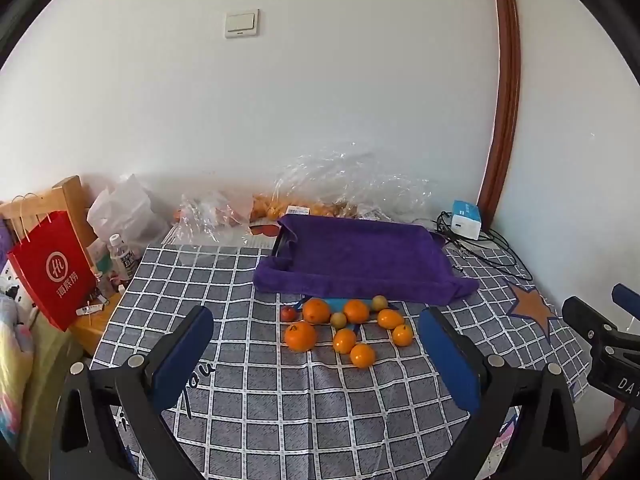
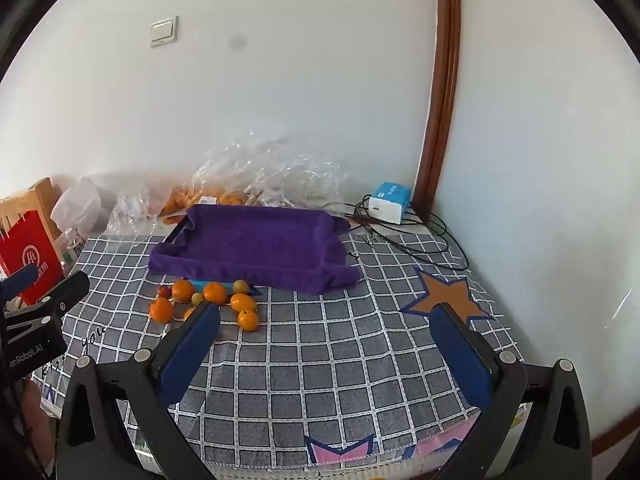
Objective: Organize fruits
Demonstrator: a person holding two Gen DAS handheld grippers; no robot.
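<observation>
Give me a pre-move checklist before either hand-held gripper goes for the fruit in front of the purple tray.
1. Left hand-held gripper open and empty: ok, fingers spread wide, nothing between them.
2. Right hand-held gripper open and empty: ok.
3. Fruit cluster reachable: ok, it lies loose on the checked tablecloth, just ahead of the left gripper.
4. Purple towel-lined tray free to receive fruit: ok, nothing visible inside.
5. Fruits separated enough for a single grasp: not ok for the middle ones, which touch; the nearest orange stands clearer.
6. Blue item under the fruit: cannot tell what it is.
</observation>
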